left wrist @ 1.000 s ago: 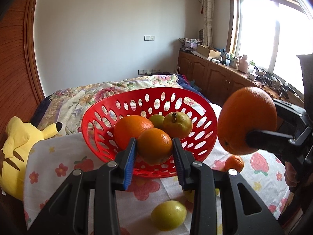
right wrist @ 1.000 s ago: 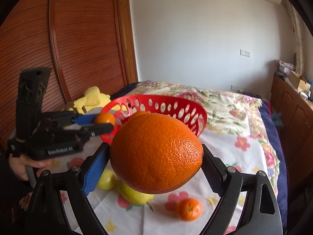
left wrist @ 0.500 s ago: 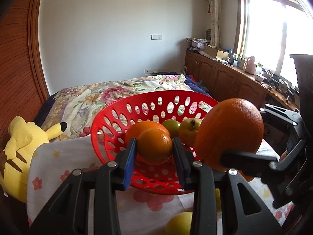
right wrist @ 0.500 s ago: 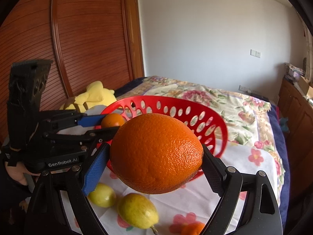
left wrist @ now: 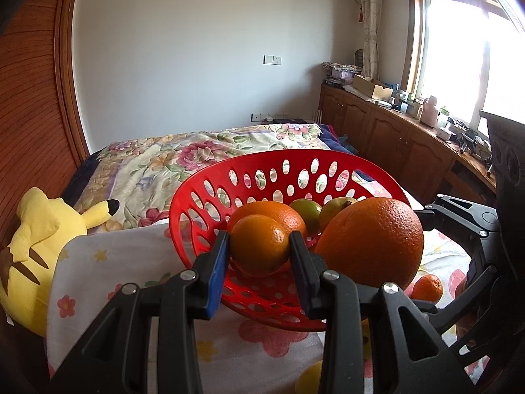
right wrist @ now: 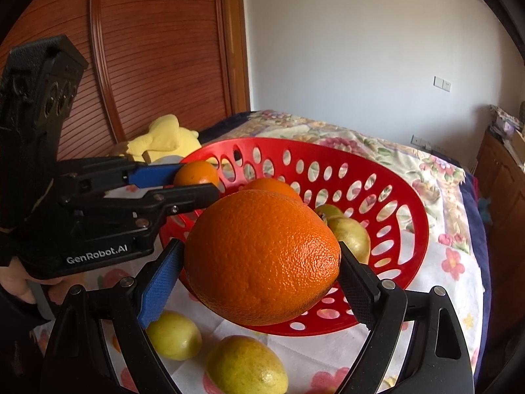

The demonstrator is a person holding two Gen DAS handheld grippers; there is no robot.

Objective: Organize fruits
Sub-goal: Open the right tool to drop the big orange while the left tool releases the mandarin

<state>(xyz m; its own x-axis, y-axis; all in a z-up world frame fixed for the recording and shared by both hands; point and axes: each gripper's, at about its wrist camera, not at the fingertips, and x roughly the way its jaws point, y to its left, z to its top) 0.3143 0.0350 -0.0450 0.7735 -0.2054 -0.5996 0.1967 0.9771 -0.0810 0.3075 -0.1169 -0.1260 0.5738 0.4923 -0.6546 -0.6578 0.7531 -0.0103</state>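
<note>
Both grippers are carrying fruit toward the red basket, which is sitting on a flower-print cloth at the foot of a bed. The left gripper is pinching a small orange between its narrowly set pads, just over the basket's near rim. The right gripper is gripping a large orange with its jaws spread wide around it, hovering at the near rim beside the left one.

Inside the basket, 1 orange and 2 greenish fruits are already lying. On the cloth, 2 yellow-green fruits and a small mandarin are waiting outside.

To do this well, I judge each gripper should be crossing the rim and lowering until its fruit is close above a free patch of the basket floor before letting go. The 2 grippers are crowding each other, so releasing 1 at a time would be safer. The large orange could roll onto its neighbours; placing it low and centred should be limiting that.
</note>
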